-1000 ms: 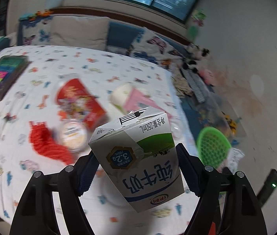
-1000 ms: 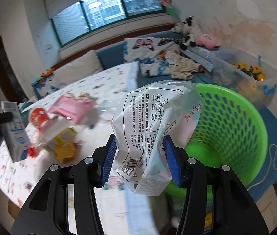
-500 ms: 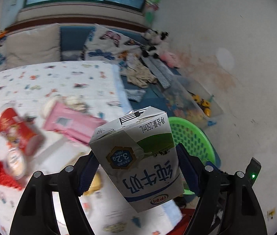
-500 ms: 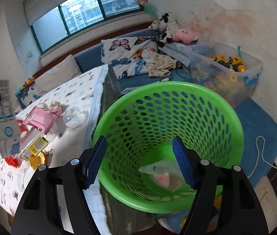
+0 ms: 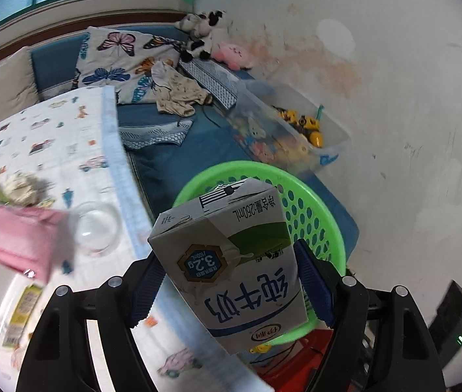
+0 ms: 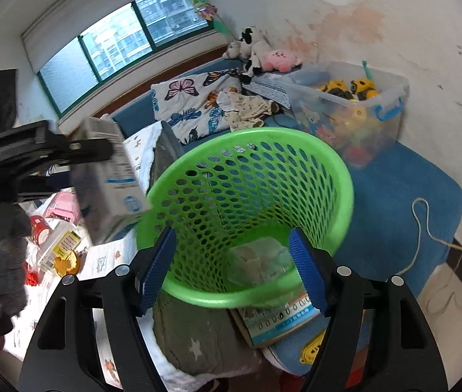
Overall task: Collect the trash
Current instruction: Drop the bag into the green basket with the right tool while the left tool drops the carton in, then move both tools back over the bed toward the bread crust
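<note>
"250mL", "3.2g" on milk carton (image 5: 231, 261)

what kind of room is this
Most likely a child's bedroom or playroom at home: plush toys are piled in the corner, a clear bin of toys stands by the wall, and a butterfly-print pillow lies below the window.

Glossy printed-card milk carton (image 5: 231, 268); perforated smooth plastic basket (image 6: 247, 196); matt cloth bedsheet (image 5: 51, 143).
</note>
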`<state>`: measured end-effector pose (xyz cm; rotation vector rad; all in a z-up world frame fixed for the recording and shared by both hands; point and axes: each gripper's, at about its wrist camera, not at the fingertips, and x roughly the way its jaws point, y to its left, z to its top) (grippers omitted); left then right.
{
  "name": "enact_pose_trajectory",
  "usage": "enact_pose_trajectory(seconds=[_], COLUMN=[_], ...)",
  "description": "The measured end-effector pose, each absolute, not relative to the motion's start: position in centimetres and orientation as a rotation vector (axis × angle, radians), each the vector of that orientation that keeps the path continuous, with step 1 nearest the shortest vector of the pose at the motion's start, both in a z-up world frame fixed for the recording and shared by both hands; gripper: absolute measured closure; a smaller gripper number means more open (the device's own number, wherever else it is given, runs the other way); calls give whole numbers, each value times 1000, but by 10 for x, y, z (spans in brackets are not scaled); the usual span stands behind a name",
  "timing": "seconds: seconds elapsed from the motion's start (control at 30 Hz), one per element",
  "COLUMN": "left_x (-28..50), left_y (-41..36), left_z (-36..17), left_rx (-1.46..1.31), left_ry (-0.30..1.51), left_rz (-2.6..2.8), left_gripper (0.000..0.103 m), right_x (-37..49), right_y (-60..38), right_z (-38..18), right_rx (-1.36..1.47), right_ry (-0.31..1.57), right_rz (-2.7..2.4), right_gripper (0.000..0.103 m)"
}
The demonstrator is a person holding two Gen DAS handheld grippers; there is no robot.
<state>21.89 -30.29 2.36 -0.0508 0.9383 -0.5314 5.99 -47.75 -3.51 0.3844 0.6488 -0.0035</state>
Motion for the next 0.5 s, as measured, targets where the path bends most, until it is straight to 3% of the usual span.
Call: enact_pose_trajectory(seconds=[0.13,0.33,0.5], left_x=[234,241,229], left_y=[-324,-343,-329], left_z=[7,-5,-1], left_rx=[-24,1,-1], left_ry=[987,1006,978], left_rz=[-544,-585,-597], left_gripper=[29,18,17], right_x=[54,48,44], right_y=[-483,-483,-475], right_z=[-41,-48,-47], right_rx=[399,411,394], right_ry=[652,659,660], right_rz=[-17,-15,2], right_gripper=[31,31,31])
